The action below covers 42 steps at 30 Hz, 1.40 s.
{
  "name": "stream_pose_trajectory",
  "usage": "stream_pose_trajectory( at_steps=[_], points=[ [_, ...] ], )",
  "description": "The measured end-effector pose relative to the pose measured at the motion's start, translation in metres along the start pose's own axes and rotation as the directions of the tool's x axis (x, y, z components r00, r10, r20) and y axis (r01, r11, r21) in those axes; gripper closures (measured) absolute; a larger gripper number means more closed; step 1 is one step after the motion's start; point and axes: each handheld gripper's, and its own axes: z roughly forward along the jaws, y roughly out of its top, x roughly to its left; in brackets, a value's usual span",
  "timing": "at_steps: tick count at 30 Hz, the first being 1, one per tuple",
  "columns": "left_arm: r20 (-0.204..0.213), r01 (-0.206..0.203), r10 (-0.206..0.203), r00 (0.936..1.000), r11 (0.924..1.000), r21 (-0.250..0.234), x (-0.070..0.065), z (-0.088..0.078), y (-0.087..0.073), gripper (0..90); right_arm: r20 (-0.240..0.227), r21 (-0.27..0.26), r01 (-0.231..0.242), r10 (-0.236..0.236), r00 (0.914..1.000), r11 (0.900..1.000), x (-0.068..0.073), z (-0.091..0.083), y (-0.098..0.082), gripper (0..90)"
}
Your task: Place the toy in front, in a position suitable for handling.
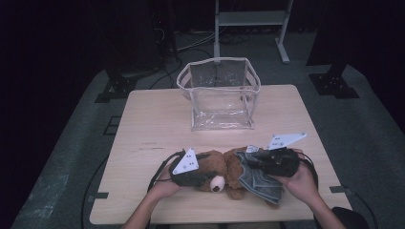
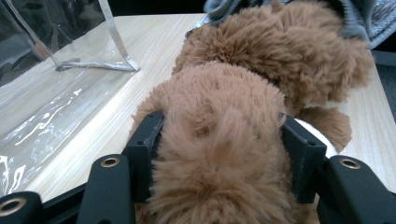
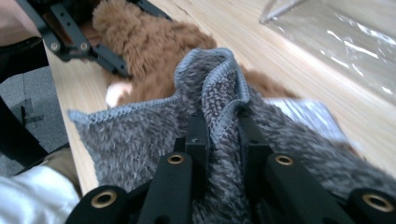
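Dark room, pale wood surface (image 1: 157, 124) at centre, grey floor around it.

Task item: brown plush bear (image 1: 224, 169) lying near the front edge of the surface, directly ahead of the person. Long axis runs approx. left-right across the surface: head and white muzzle toward the left hand, body and legs toward the right. A grey knit garment (image 1: 260, 179) covers the body end.

Tongs status:
- Left tongs (image 1: 203, 175): narrowed onto the bear's head, 1 jaw per side, fur bulging between them in the left gripper view (image 2: 219, 154). Judged a firm hold.
- Right tongs (image 1: 255, 162): pinched almost fully together on a raised fold of the garment hem (image 3: 219, 100). Fabric only, as far as can be seen; no plush between the jaws.

Key relation: the 2 tongs sit at opposite ends of the bear's axis, so the garment can be drawn along that axis while the head stays anchored. Neither hand needs to cross the other.

Surroundings: clear plastic bag (image 1: 219, 93), open top, standing upright behind the bear toward the far edge, apart from it w/ bare wood between. Its white-trimmed rim faces up. A white paper tag (image 3: 308, 114) lies beside the garment. Nothing stands between bear and bag; the bag wall nearest the bear is the 1 obstacle to clear if the bear goes in, i.e. lift over the rim.
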Motion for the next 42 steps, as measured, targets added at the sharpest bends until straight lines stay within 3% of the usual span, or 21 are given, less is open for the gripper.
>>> stream_pose_trajectory(
  at_steps=[4,6,10,14,16,19,21,24,26,29,31,33,34,38,42],
  points=[
    [0.006,0.005,-0.005,1.0000,1.0000,-0.004,0.002,0.000,0.000,41.1,0.030,-0.012,-0.004,0.005,0.9995,1.000,-0.005,-0.013,0.000,76.9],
    [0.007,0.004,-0.004,1.0000,1.0000,-0.008,0.002,0.000,-0.001,41.1,0.022,-0.041,-0.030,0.031,0.9993,0.999,-0.013,-0.014,0.006,76.2],
    [0.008,-0.002,0.002,1.0000,0.9999,-0.015,0.003,0.000,-0.002,41.2,0.014,-0.059,-0.058,0.059,0.9982,0.997,-0.027,-0.003,0.020,75.9],
    [0.009,0.013,-0.013,0.9999,0.9998,-0.017,0.005,0.000,-0.003,40.4,-0.001,-0.016,-0.082,0.082,0.9967,0.997,-0.036,0.016,0.022,75.6],
    [0.001,0.037,-0.037,0.9993,0.9993,-0.007,0.007,0.001,-0.001,33.4,-0.007,-0.008,-0.086,0.086,0.9962,0.996,-0.033,0.023,0.015,76.0],
    [0.025,0.070,-0.071,0.9972,0.9968,0.038,0.008,0.001,0.004,19.2,-0.004,-0.023,-0.089,0.089,0.9961,0.996,-0.026,0.020,0.007,76.5],
    [0.047,0.077,-0.079,0.9957,0.9960,0.045,0.008,0.000,0.006,15.2,0.003,-0.025,-0.077,0.077,0.9970,0.997,-0.019,0.017,0.000,77.0],
    [0.060,0.121,-0.125,0.9903,0.9899,0.075,0.006,0.002,0.009,9.2,0.031,-0.036,-0.053,0.054,0.9981,0.998,-0.006,0.014,-0.010,77.7],
    [0.063,0.123,-0.129,0.9897,0.9883,0.091,0.004,0.003,0.009,6.8,0.038,-0.044,-0.039,0.041,0.9984,0.998,0.001,0.011,-0.015,78.0],
    [0.063,0.091,-0.098,0.9932,0.9905,0.103,0.001,0.003,0.010,6.4,0.045,-0.059,-0.027,0.030,0.9985,0.998,0.009,0.009,-0.022,78.3],
    [0.070,0.070,-0.078,0.9945,0.9905,0.118,0.000,0.003,0.010,12.9,0.051,-0.070,-0.032,0.036,0.9981,0.997,0.014,0.009,-0.027,78.5],
    [0.065,-0.009,0.001,0.9979,0.9905,0.137,-0.005,0.002,0.010,28.8,0.056,-0.075,-0.030,0.034,0.9978,0.997,0.018,0.008,-0.030,78.5],
    [0.057,-0.056,0.048,0.9972,0.9869,0.151,-0.006,0.002,0.011,35.0,0.053,-0.075,-0.028,0.032,0.9981,0.997,0.018,0.007,-0.030,78.4],
    [-0.033,-0.165,0.171,0.9848,0.9769,0.137,-0.008,0.005,0.015,48.3,0.054,-0.088,-0.040,0.045,0.9975,0.995,0.012,-0.001,-0.019,77.1],
    [-0.063,-0.189,0.195,0.9787,0.9772,0.097,0.002,0.011,0.013,49.9,0.044,-0.120,-0.069,0.075,0.9962,0.990,-0.005,-0.006,-0.003,76.3]
  ],
)
